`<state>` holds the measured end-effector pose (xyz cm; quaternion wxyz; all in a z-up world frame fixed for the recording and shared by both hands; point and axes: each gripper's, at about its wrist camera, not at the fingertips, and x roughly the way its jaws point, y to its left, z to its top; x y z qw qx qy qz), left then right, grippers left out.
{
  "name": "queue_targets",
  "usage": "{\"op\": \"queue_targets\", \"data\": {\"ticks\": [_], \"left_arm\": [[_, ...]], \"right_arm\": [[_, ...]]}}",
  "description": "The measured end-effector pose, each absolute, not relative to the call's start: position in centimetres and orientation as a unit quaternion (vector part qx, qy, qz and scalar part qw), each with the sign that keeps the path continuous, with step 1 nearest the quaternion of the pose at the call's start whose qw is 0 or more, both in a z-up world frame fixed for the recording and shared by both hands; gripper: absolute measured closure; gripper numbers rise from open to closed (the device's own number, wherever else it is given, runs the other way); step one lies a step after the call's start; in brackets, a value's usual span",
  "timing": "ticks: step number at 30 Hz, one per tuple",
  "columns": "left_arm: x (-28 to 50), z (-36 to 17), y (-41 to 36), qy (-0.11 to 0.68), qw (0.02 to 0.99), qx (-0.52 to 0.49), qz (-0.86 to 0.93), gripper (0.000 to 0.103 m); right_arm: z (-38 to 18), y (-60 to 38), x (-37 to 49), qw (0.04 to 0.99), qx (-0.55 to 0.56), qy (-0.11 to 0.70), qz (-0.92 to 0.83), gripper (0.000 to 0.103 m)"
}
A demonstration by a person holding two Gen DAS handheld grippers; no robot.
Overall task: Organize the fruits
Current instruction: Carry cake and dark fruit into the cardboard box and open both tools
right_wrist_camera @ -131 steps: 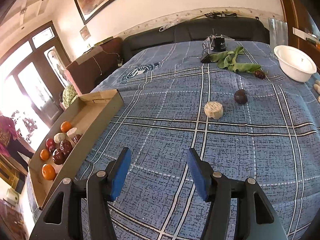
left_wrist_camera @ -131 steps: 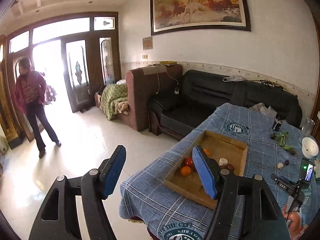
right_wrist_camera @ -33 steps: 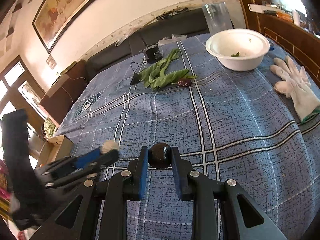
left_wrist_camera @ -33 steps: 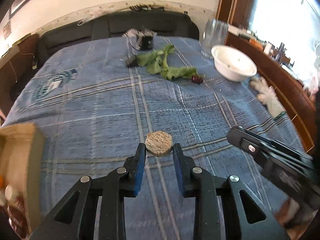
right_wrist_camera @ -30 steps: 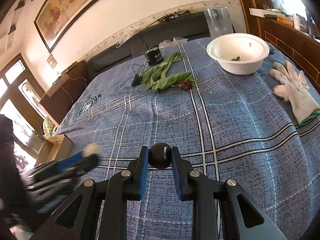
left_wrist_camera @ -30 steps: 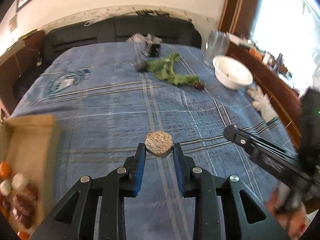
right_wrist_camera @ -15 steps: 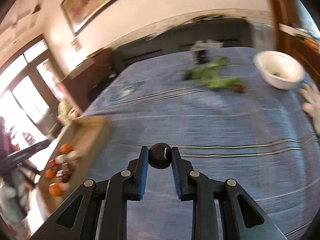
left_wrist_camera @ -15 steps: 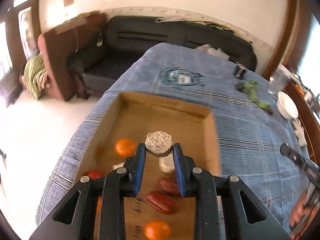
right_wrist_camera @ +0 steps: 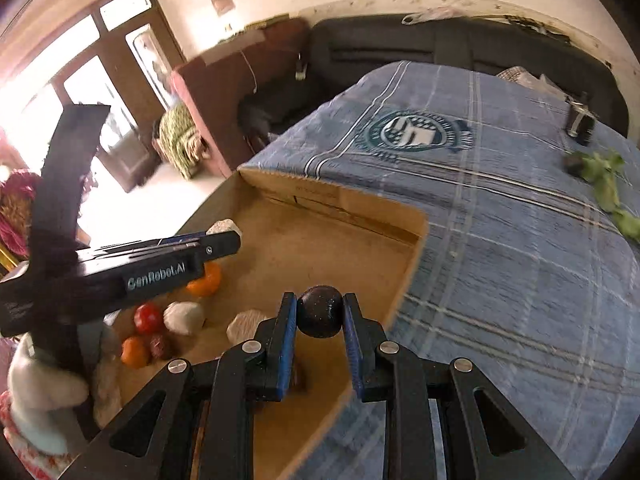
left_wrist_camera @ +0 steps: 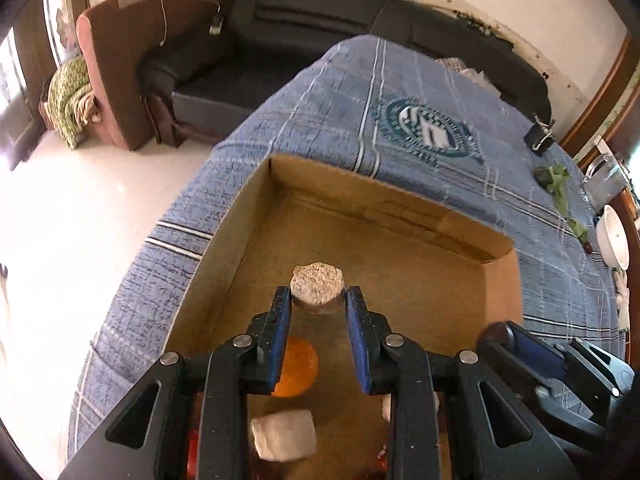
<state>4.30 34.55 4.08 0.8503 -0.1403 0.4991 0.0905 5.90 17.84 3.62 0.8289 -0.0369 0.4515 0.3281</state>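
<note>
A: While the left hand-held gripper (left_wrist_camera: 316, 306) hangs over the cardboard box (left_wrist_camera: 384, 204), what's it got?
B: Pale, rough, round lump (left_wrist_camera: 317, 289), pinched betw. both blue pads (left_wrist_camera: 280, 336). Sits at the tips, above the box floor, not touching it.
A: Right hand-held gripper (right_wrist_camera: 319, 320)?
B: Clamped on a dark round fruit (right_wrist_camera: 320, 316), also at the tips. It's over the box's near right part, close to the side wall next to the blue checked cloth (right_wrist_camera: 500, 240).
A: Where's the box?
B: On the desk, at the cloth's left end, near the edge by the floor.
A: Already inside?
B: Orange (left_wrist_camera: 298, 368) just below the left pads, white lump (left_wrist_camera: 283, 434) nearer the camera. From the right cam: red tomato (right_wrist_camera: 148, 317), a 2nd small orange (right_wrist_camera: 134, 351), a brownish fruit (right_wrist_camera: 160, 346), another pale lump (right_wrist_camera: 246, 326). All bunched at the near left end; far half bare.
A: Rest of the desk?
B: Green leaves (right_wrist_camera: 604, 184) far right, white bowl (left_wrist_camera: 614, 236) at the edge, black clip-like thing (right_wrist_camera: 580, 120) toward the sofa (left_wrist_camera: 360, 20). Gloved hand (right_wrist_camera: 40, 400) bottom left, on the left tool's handle.
</note>
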Motion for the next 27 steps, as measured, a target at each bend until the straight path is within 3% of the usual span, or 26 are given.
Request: {"op": "queue_targets", "data": {"ticks": [5,9,17,23,25,27], "left_arm": [[4.4,3.5,35.3,0.496,0.849,-0.157,0.09,0.073],[3.3,4.4,35.5,0.482,0.856,-0.168,0.086,0.063],[-1.7,9.3,34.4,0.418,0.886,-0.173,0.102,0.054],[-8.9,12.9,29.6,0.338,0.92,-0.129,0.153,0.031],[-11.2,13.5,27.5,0.314,0.924,-0.118,0.184,0.013],[-13.5,13.8,25.3,0.284,0.931,-0.111,0.2,0.006]], "right_arm": [[1.7,19.6,7.0,0.821,-0.051,0.466,0.327,0.076],[1.5,19.7,6.8,0.822,-0.053,0.462,0.328,0.076],[4.7,15.4,4.9,0.84,-0.003,0.431,0.329,0.063],[6.9,9.0,0.2,0.869,0.034,0.396,0.296,0.044],[7.1,6.7,-1.9,0.882,0.045,0.384,0.272,0.038],[6.9,4.6,-4.0,0.893,0.056,0.372,0.247,0.034]]}}
